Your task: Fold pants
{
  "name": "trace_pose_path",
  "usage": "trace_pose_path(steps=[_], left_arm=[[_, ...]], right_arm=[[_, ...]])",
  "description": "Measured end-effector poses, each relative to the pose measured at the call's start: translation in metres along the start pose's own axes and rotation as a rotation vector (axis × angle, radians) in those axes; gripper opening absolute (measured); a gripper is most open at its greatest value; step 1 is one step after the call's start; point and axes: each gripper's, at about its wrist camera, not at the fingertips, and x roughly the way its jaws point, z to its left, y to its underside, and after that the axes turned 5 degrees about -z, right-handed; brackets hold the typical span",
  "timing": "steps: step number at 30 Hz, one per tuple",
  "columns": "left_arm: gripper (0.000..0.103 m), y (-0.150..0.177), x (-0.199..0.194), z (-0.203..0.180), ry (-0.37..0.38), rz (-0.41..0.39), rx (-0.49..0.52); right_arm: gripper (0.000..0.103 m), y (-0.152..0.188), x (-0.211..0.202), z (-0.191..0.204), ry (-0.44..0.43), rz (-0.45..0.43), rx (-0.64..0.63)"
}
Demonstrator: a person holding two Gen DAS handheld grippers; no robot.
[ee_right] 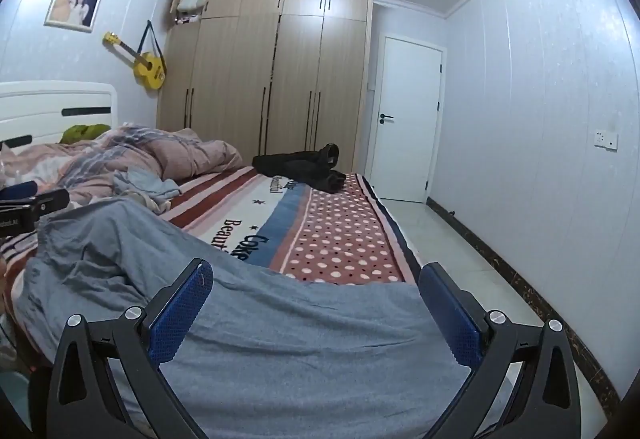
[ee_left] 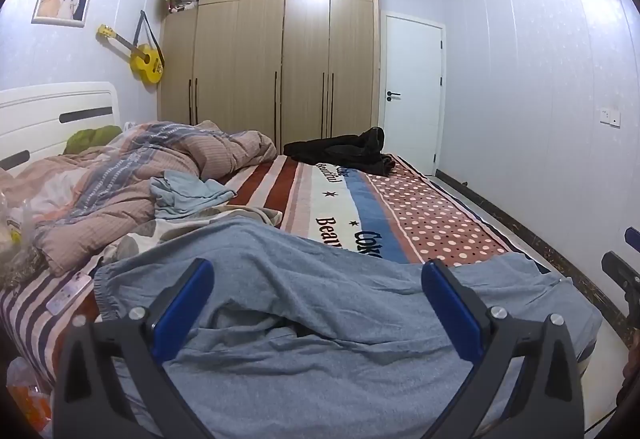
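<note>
Grey-blue pants (ee_left: 320,323) spread crosswise over near end of bed, rumpled, unfolded. Elastic waistband seen at left in left wrist view; fabric bunched into ridge toward far left.

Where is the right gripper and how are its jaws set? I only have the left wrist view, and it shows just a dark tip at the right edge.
Observer: In the right wrist view, the right gripper has its jaws wide open with nothing between them. The gray pants lie spread beneath it.
Reviewer: How does the left gripper look from that side?
Observer: The left gripper shows at the left edge of that view, above the left end of the pants and in front of the pink quilt. I cannot tell whether it touches the cloth.
</note>
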Motion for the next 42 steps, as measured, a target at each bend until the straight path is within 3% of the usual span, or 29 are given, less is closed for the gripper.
trace_pose_path(steps=[4, 6, 9, 42], left_arm=[[0.102, 0.000, -0.001, -0.001, -0.002, -0.001, 0.000], [0.102, 0.000, -0.001, -0.001, 0.000, -0.001, 0.000], [0.102, -0.001, -0.003, 0.005, 0.001, 0.000, -0.002], [0.102, 0.001, 0.000, 0.002, -0.003, 0.002, -0.003]], right_arm=[[0.103, -0.002, -0.018, 0.039, 0.009, -0.003, -0.007], [0.103, 0.004, -0.028, 0.006, -0.003, -0.016, 0.019], [0.103, 0.007, -0.028, 0.005, 0.043, -0.038, -0.030], [0.103, 0.008, -0.027, 0.002, 0.053, -0.044, -0.017]])
